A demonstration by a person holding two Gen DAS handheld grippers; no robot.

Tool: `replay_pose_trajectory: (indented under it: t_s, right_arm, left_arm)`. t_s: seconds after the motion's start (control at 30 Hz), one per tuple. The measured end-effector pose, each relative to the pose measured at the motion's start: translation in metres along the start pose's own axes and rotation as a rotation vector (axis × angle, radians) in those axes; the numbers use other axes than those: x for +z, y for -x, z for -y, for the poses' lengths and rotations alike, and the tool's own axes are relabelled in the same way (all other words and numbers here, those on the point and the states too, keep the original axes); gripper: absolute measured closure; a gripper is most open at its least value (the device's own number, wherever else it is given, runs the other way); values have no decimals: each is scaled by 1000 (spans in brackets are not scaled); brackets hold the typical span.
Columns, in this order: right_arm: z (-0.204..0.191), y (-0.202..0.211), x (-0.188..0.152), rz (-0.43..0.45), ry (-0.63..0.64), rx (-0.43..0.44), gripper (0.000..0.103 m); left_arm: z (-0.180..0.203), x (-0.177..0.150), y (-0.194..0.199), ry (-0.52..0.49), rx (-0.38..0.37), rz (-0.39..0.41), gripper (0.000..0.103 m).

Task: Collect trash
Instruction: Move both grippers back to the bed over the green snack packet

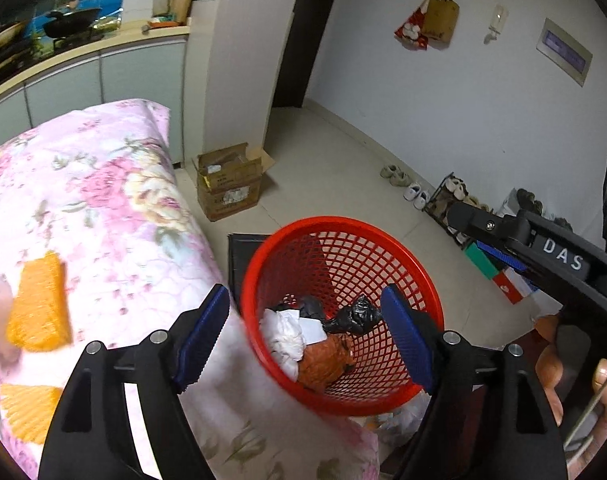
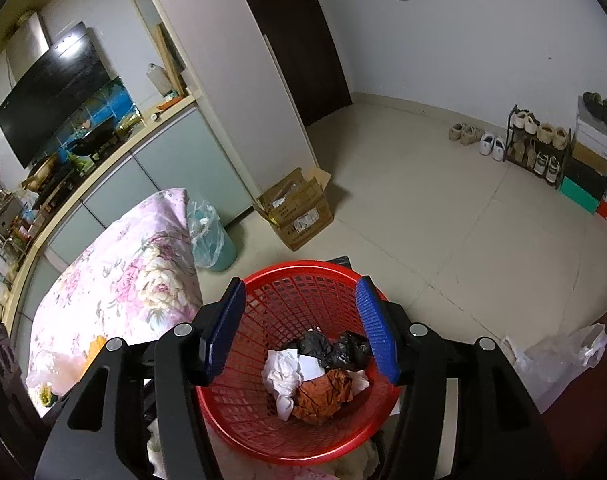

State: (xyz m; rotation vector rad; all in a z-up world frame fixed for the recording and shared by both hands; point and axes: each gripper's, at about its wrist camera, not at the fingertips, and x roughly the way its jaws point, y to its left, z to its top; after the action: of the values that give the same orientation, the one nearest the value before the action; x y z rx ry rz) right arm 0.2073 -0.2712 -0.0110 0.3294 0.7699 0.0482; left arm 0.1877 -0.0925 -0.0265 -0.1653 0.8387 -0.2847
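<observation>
Where the red mesh basket [image 1: 339, 312] sits at the floral-covered table [image 1: 103, 208] edge, I see white, black and orange trash [image 2: 315, 376] inside. My left gripper [image 1: 305, 336] and right gripper [image 2: 299, 328] hover above it, both spread, empty.

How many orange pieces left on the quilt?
2 visible on the floral quilt, left wrist view: one orange piece mid-left, another orange piece below it near the frame edge. More may be hidden outside the view.
</observation>
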Motion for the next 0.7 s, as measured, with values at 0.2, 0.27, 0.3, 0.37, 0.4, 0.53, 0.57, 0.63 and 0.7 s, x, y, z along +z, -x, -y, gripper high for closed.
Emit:
replay_pose_trajectory:
  t_s: [0.2, 0.27, 0.3, 0.37, 0.4, 0.53, 0.57, 0.63, 0.7]
  right_arm:
    - [-18, 15, -3, 31, 47, 34, 47]
    - [-27, 20, -5, 39, 66, 47, 46]
    - [-31, 22, -7, 42, 77, 55, 46]
    - [-41, 26, -10, 46, 97, 69, 42]
    - [-45, 28, -12, 47, 107, 75, 42]
    - [-68, 32, -23, 38, 167, 109, 42]
    - [-73, 32, -26, 33, 182, 118, 42]
    - [-83, 32, -32, 21, 211, 135, 41]
    - [-90, 31, -36, 9, 232, 146, 41]
  left_arm:
    - [-17, -3, 41, 11, 26, 42, 28]
    - [-27, -5, 60, 16, 43, 57, 28]
    - [-31, -5, 67, 18, 48, 65, 28]
    - [-45, -8, 85, 29, 75, 83, 28]
    - [-50, -9, 91, 37, 83, 89, 28]
    - [-82, -18, 124, 76, 132, 115, 28]
    - [-93, -22, 134, 92, 149, 123, 28]
    - [-109, -31, 147, 122, 167, 128, 28]
    - [-123, -42, 157, 143, 190, 128, 28]
